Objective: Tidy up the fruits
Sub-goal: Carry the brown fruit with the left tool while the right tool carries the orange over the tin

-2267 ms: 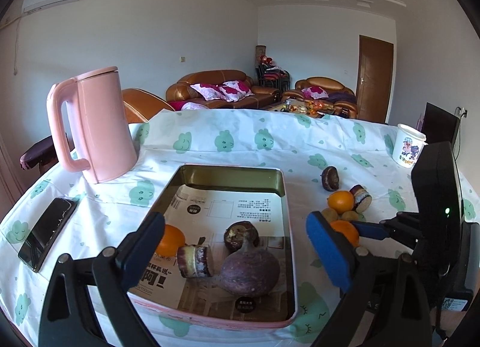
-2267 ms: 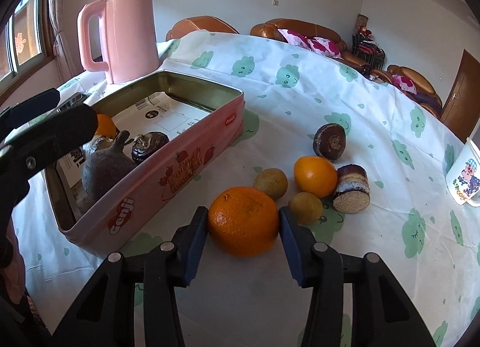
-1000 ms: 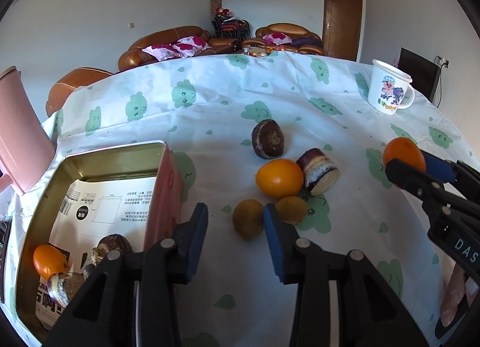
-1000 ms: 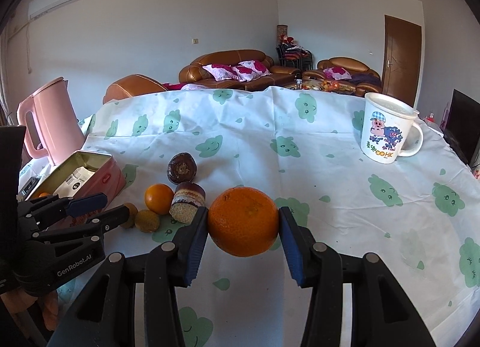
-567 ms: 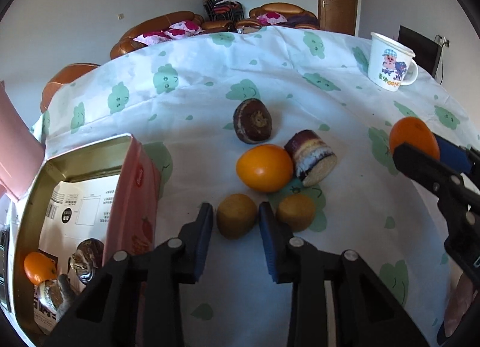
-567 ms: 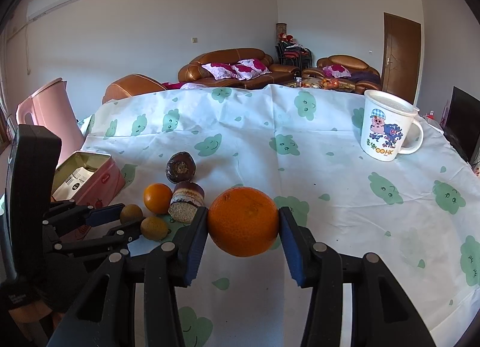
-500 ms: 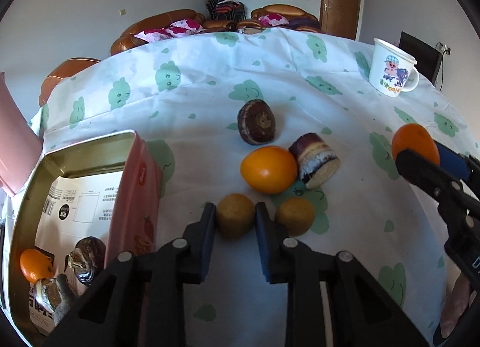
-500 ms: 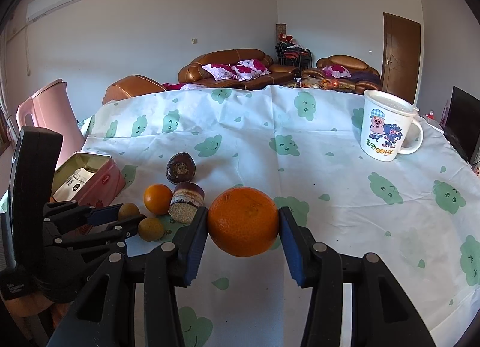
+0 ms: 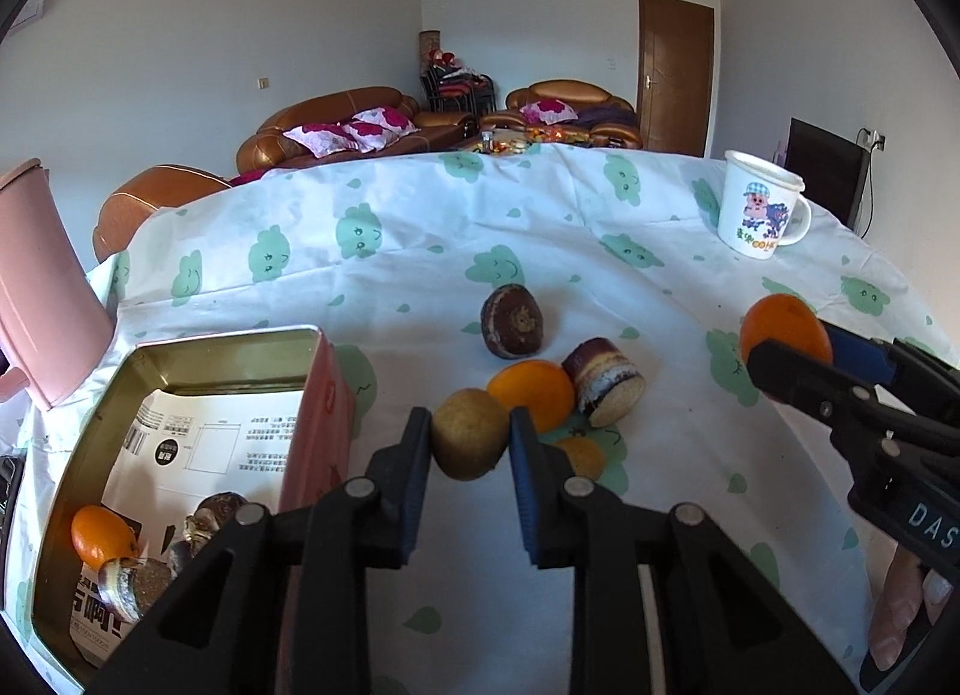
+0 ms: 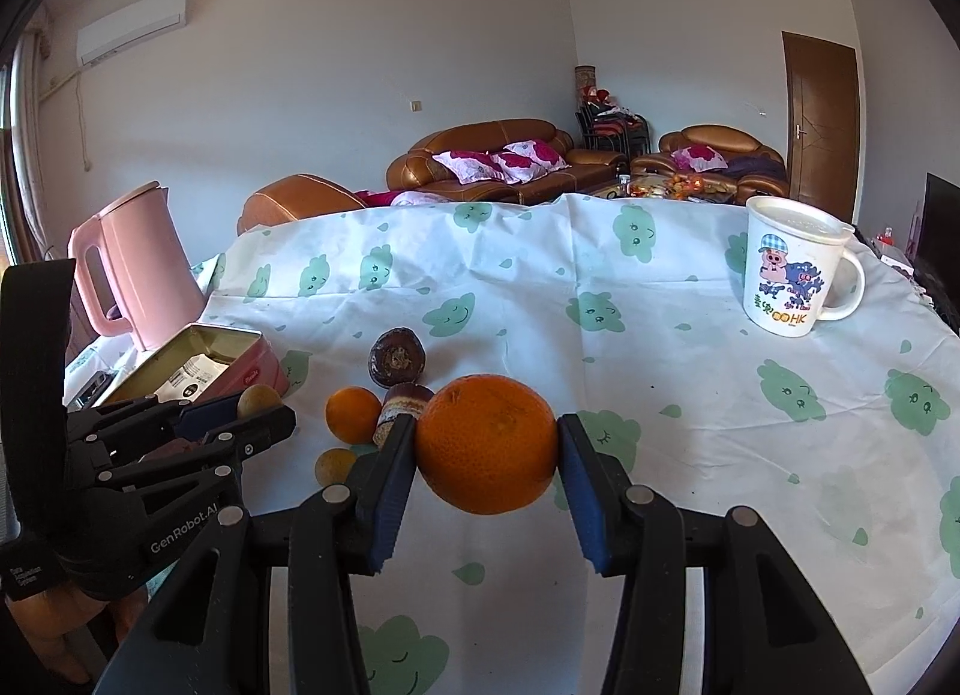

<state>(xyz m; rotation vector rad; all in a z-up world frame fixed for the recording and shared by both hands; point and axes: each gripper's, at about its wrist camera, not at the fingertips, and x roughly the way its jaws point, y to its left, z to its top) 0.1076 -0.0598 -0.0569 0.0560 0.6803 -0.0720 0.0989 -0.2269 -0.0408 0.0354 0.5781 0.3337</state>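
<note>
Just then my left gripper [image 9: 470,443] had its jaws clamped on a small brownish fruit [image 9: 470,442], lifted off the table [image 9: 420,251] beside the pink tin [image 9: 324,401]. My right gripper [image 10: 486,455] pinched a big orange [image 10: 486,443] above the cloth. Between them, a smaller orange [image 9: 531,395], a slice of cake [image 9: 603,386], a dark round fruit [image 9: 512,321] and a little yellow fruit [image 9: 582,455] lay close together.

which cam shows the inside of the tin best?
Left wrist: it looks down into the open tin, showing the paper liner and a small orange. Right wrist sees mostly its pink side wall and a sliver of liner.
</note>
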